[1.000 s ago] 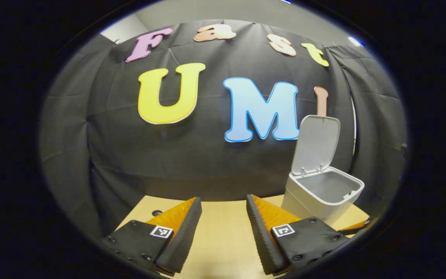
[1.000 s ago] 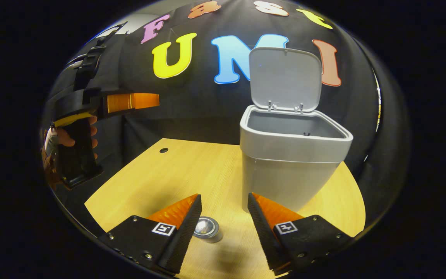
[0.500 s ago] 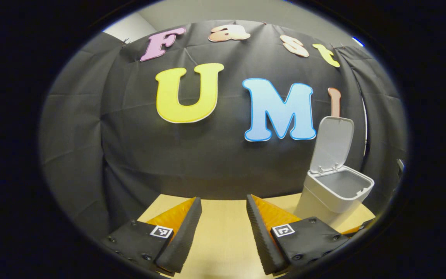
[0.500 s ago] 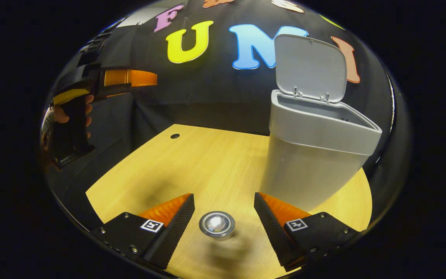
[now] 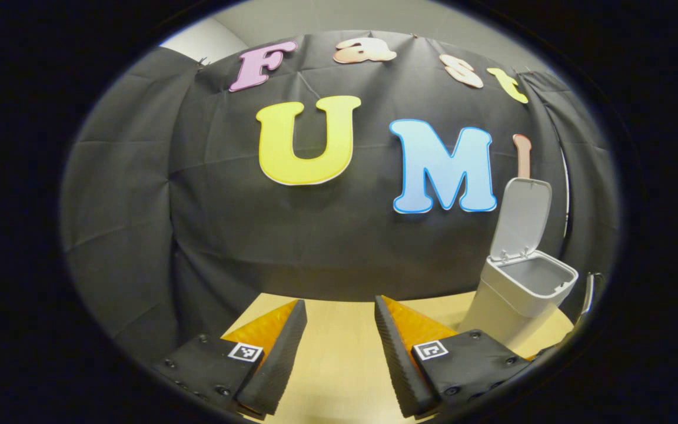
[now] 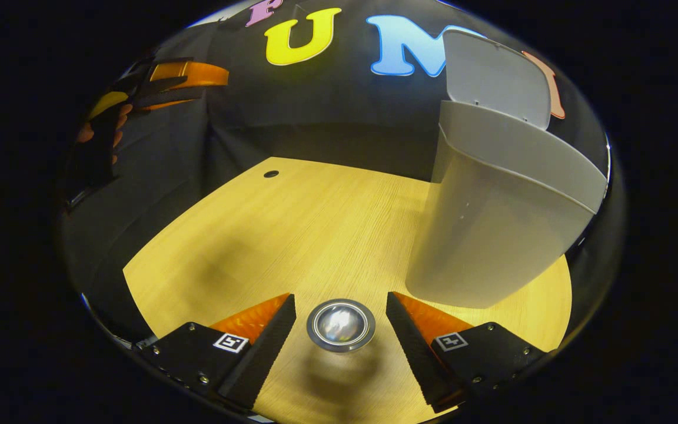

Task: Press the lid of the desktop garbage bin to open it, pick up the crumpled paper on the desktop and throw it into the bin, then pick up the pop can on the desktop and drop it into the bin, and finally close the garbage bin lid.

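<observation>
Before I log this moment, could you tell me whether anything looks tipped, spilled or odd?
Nothing stands out. The grey plastic bin sits upright on the wooden desk, lid raised; the silver pop can stands between the open right gripper's fingers.

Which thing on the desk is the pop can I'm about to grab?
On the wooden desk, look in front of the open white garbage bin. The pop can stands upright between the right tongs: a small round shiny metal top, the only metallic thing there.
</observation>
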Tool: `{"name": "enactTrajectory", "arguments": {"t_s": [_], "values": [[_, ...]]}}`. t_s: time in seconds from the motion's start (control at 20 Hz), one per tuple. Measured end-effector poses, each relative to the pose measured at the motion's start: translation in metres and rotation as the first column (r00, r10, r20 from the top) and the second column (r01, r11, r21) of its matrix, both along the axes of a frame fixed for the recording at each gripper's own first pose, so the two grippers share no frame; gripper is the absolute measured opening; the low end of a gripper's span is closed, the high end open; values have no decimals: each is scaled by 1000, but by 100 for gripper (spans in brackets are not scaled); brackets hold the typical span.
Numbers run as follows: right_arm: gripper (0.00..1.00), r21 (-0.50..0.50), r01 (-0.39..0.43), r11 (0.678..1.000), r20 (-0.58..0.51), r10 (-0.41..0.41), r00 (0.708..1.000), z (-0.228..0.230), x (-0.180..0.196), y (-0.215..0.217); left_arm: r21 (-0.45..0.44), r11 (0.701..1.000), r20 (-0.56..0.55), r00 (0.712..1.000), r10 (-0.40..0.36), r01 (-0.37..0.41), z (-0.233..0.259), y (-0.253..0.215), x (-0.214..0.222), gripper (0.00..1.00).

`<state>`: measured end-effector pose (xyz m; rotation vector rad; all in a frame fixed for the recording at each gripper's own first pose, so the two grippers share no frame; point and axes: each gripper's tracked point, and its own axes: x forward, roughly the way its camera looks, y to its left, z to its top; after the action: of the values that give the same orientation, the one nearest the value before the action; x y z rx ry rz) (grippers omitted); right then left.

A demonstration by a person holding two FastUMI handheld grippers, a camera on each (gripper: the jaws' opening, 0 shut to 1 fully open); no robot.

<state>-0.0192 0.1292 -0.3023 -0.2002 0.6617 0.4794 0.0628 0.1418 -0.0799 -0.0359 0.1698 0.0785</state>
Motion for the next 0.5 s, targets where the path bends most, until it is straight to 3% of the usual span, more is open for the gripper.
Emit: {"name": "enactTrajectory", "arguments": {"t_s": [0.25,0.5], "values": [[99,-14,-12,1000,-39,12,999,-15,0,4,-2,1000,-5,1000,13,-13,-1,9,-2,79],[90,-49,-9,999,-82,5,997,-32,0,2,-7,1000,-10,1000,10,-10,-4,8,-1,77]]}}
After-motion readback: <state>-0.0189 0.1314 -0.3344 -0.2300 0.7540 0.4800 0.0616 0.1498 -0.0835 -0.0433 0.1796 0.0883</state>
